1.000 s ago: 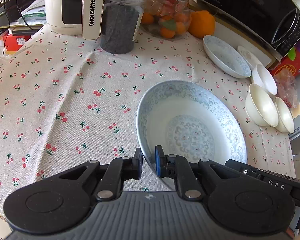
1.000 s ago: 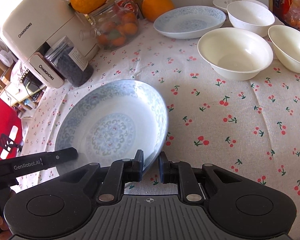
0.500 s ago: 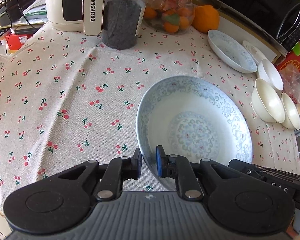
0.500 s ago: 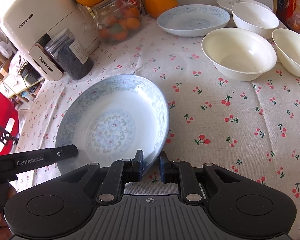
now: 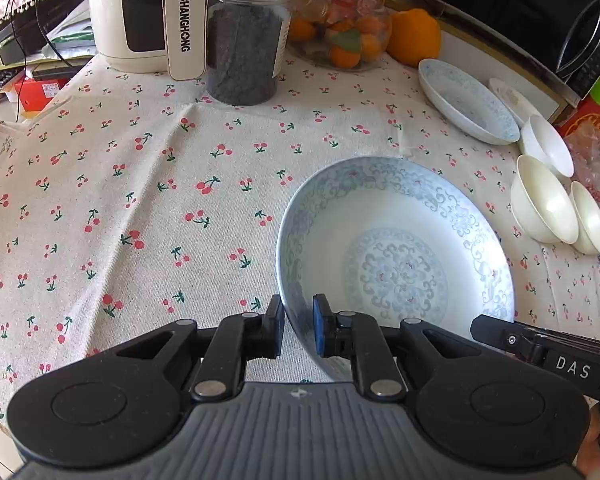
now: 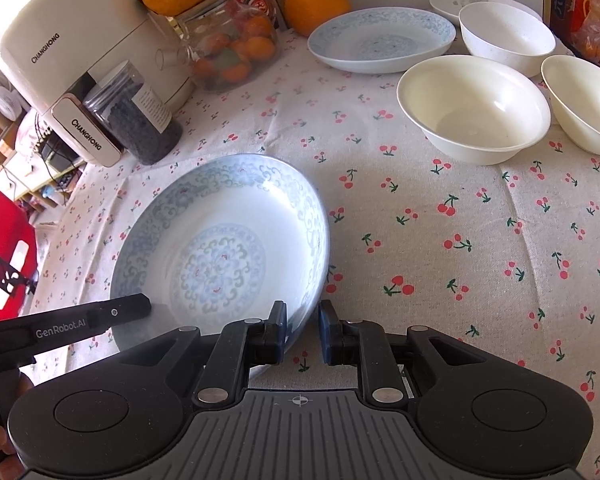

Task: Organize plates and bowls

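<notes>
Plate: the blue-patterned plate [image 5: 396, 248] sits nearest the cameras, over the cherry-print tablecloth [image 5: 140, 220]. Whether its underside is clear of the cloth, I cannot tell.
Left gripper: the left gripper [image 5: 298, 326] is clamped on the near-left rim, one pad outside the wall and the blue pad inside.
Right gripper: the right gripper [image 6: 303, 330] is pinched on the near-right rim. The outer pad's contact is hard to read, so this may be the weaker hold.
Risk, slip: glazed rim, narrow pads, both grips on the near side only. The far side is unsupported and could droop or twist out.
Risk, uneven pull: if the hands drift apart or tilt differently, the rim could lever out of one grip.
Open room: bare cloth to the left and ahead of the plate.
Table edge: the cloth drops away at near left and along the right side, past the bowls.
Risk, collision: three white bowls [image 6: 474, 108] stand close together to the right; a swing that way could knock them.
Far: second plate [image 6: 382, 38], the likely stacking spot, with dark jar [image 5: 244, 40] and orange [image 5: 412, 36] crowding the back.
</notes>
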`<state>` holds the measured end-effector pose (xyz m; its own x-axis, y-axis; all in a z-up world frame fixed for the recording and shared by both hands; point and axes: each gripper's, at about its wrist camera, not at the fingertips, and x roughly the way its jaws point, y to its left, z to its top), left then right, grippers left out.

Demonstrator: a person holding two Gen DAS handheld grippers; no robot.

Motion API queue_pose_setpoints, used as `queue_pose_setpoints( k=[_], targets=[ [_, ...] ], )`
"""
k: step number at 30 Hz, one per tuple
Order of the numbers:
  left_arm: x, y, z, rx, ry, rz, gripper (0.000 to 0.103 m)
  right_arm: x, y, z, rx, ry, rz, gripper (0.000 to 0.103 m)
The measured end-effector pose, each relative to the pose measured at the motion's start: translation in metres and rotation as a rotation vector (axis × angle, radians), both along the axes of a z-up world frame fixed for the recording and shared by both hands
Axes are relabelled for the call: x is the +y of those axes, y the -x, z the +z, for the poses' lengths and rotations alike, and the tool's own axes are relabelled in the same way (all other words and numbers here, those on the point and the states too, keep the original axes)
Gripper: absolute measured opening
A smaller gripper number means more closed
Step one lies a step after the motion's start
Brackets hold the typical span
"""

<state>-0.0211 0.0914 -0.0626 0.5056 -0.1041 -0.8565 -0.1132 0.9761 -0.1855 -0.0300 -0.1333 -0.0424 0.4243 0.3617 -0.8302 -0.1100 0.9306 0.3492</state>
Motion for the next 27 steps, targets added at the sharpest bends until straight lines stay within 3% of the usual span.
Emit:
queue_pose_setpoints(
  k=[6, 18, 27],
  targets=[
    [0.001, -0.001, 0.003, -0.012, -0.046, 0.019, 0.02, -0.003, 0.0, 0.004, -0.026, 0.026, -0.009, 0.019],
    [0.006, -0.003, 0.014, -0.051, -0.089, 0.059, 0.024, -0.007, -0.003, 0.013, -0.081, 0.071, -0.024, 0.02],
    [0.006, -0.006, 0.02, -0.09, -0.119, 0.081, 0.029, -0.012, -0.006, 0.017, -0.096, 0.059, -0.057, 0.02]
  ],
)
